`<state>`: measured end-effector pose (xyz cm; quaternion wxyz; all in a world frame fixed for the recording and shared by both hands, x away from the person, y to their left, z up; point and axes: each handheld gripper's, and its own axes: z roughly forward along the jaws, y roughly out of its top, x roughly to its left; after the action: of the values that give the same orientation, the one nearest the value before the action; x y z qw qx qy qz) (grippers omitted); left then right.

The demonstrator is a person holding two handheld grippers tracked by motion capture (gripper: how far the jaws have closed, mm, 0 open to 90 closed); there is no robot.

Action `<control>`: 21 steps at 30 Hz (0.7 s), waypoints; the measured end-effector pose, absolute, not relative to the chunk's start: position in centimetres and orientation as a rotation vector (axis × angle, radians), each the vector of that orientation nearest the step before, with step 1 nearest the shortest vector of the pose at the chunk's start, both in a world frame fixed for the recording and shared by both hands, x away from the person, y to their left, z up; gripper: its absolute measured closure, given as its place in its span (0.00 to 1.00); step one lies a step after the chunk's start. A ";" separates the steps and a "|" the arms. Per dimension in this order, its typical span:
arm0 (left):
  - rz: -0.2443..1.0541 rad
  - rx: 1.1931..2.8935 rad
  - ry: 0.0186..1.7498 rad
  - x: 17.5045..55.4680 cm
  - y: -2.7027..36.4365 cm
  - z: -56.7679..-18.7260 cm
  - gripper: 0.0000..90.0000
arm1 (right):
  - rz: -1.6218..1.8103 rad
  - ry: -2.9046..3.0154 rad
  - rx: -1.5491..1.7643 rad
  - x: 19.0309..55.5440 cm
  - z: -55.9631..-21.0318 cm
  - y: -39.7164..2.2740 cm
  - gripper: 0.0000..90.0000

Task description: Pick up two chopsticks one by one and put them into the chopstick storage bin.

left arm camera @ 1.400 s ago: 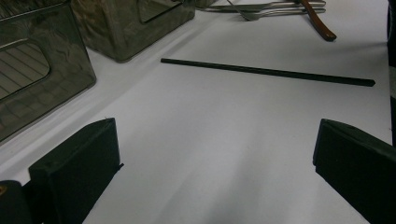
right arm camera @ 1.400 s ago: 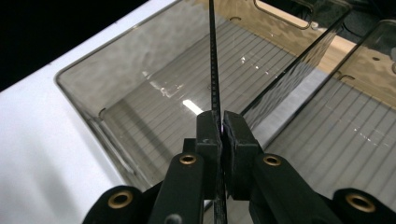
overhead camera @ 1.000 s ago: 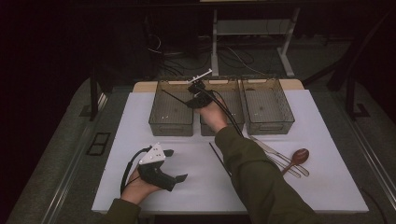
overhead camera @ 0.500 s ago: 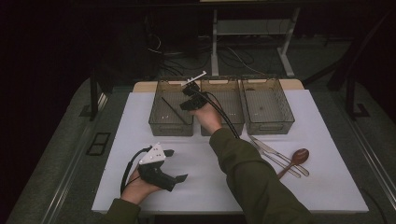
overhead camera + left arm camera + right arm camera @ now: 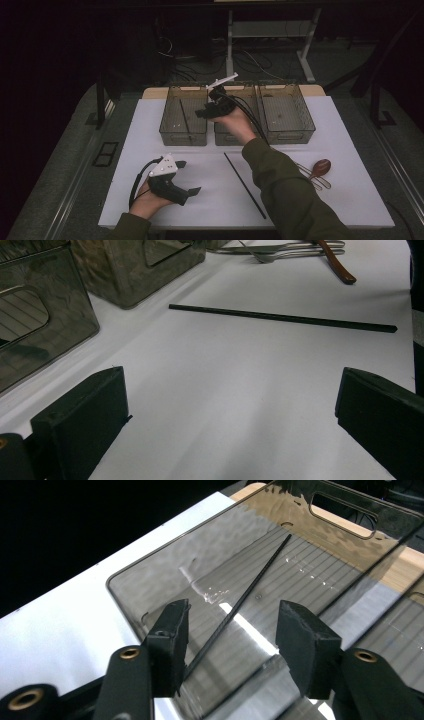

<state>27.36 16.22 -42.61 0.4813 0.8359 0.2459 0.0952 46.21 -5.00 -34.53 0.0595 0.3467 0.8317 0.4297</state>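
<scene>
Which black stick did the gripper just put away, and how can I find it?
Look at the white table and find the three see-through bins at its far edge. Take the left bin: the thin black stick lies inside it, below the right gripper, whose jaws have just been opening and now hold nothing. The other black stick lies loose on the table, outside any bin.

Three bins (image 5: 240, 131) in row along table's (image 5: 150, 130) far edge; chopstick (image 5: 184, 114) in left bin, another (image 5: 244, 185) mid-table; spoon (image 5: 318, 167) nr right edge.
</scene>
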 end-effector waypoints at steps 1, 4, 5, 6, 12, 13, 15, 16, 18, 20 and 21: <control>0.233 2.041 0.601 27.4 16.2 -42.6 0.00 | 1.314 2.513 1.037 45.7 -34.6 -5.9 0.50; 0.234 2.050 0.596 27.4 16.2 -42.6 0.00 | 1.326 2.506 1.015 45.0 -34.7 -7.1 0.48; 0.235 2.053 0.594 27.4 16.2 -42.6 0.00 | 1.326 2.506 1.015 45.0 -34.7 -7.1 0.48; 0.236 2.051 0.595 27.4 16.2 -42.7 0.00 | 1.329 2.506 1.009 44.7 -34.8 -7.5 0.47; 0.233 2.051 0.604 27.4 16.2 -42.8 0.00 | 1.339 2.490 0.996 43.4 -35.0 -9.9 0.45; 0.232 2.042 0.609 27.4 16.1 -42.8 0.00 | 1.342 2.488 0.996 42.9 -35.1 -10.6 0.45; 0.236 2.050 0.604 27.4 16.2 -42.8 0.00 | 1.342 2.484 0.994 42.7 -35.1 -10.9 0.45; 0.234 2.049 0.607 27.4 16.2 -42.8 0.00 | 1.348 2.482 0.991 42.5 -35.1 -11.3 0.45; 0.234 2.048 0.609 27.4 16.2 -42.8 0.00 | 1.359 2.476 0.982 41.9 -35.1 -12.3 0.44; 0.234 2.049 0.609 27.4 16.1 -42.8 0.00 | 1.359 2.476 0.983 41.6 -35.1 -12.7 0.44; 0.233 2.048 0.612 27.3 16.1 -42.8 0.00 | 1.361 2.478 0.986 41.1 -35.2 -13.3 0.44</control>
<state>27.34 16.13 -42.80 0.4759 0.8377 0.2503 0.0954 41.07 -13.30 -35.16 0.0737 0.3286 0.8253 0.4533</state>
